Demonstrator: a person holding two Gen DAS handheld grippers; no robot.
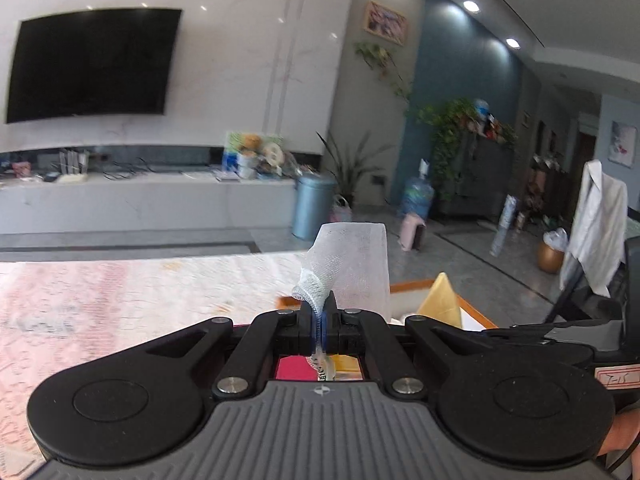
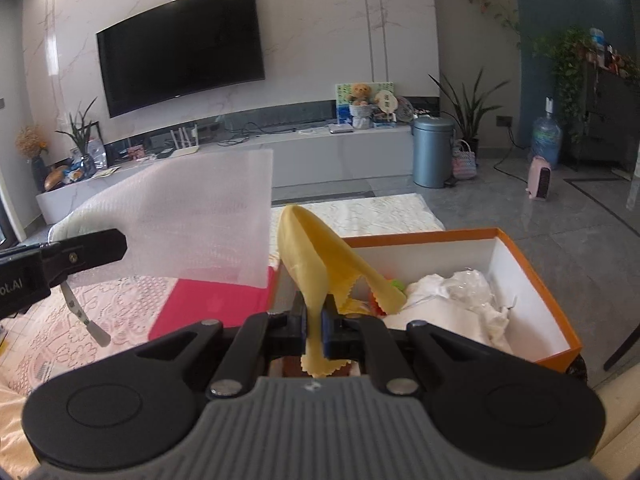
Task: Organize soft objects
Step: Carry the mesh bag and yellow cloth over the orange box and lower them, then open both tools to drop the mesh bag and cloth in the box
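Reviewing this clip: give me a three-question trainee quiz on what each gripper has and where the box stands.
1. True or false: the left gripper is shut on the white foam sheet.
2. What does the right gripper hold? A) red cloth B) yellow cloth C) nothing
3. Fill in: the orange box already holds crumpled ____ material.

Key: 1 true; 2 B; 3 white.
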